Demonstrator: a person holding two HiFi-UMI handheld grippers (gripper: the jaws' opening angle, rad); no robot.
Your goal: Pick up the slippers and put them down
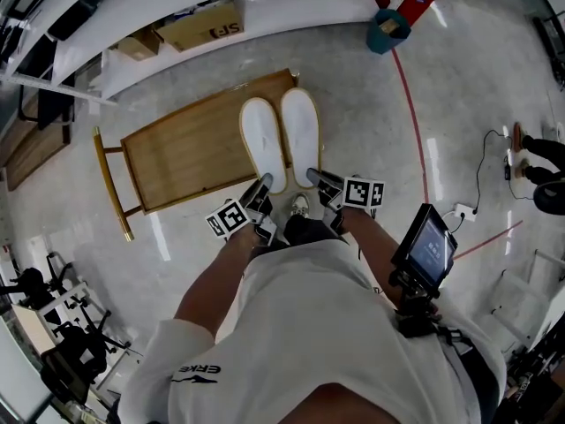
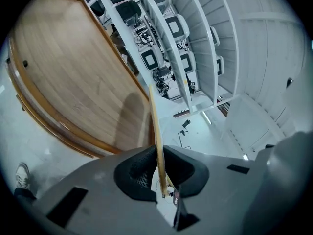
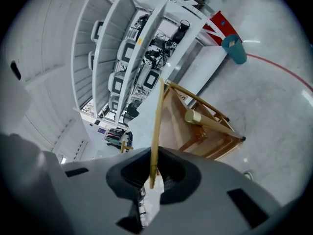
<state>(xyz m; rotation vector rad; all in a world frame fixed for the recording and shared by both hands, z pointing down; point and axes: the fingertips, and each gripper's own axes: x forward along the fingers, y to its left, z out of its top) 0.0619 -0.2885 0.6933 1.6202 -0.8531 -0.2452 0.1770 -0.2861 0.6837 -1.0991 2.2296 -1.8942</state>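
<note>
Left gripper (image 2: 159,171): fingers clenched on the near end of left slipper (image 1: 263,144), seen edge-on between them.
Right gripper (image 3: 152,173): fingers clenched on the near end of right slipper (image 1: 301,135).
2 slippers: side by side, jutting ahead of the fingers, over the counter's end.
Counter (image 1: 181,157): wooden, ahead of and below the fingers.

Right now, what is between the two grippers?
In the head view, the person's white shoe shows between the left gripper and the right gripper.
</note>
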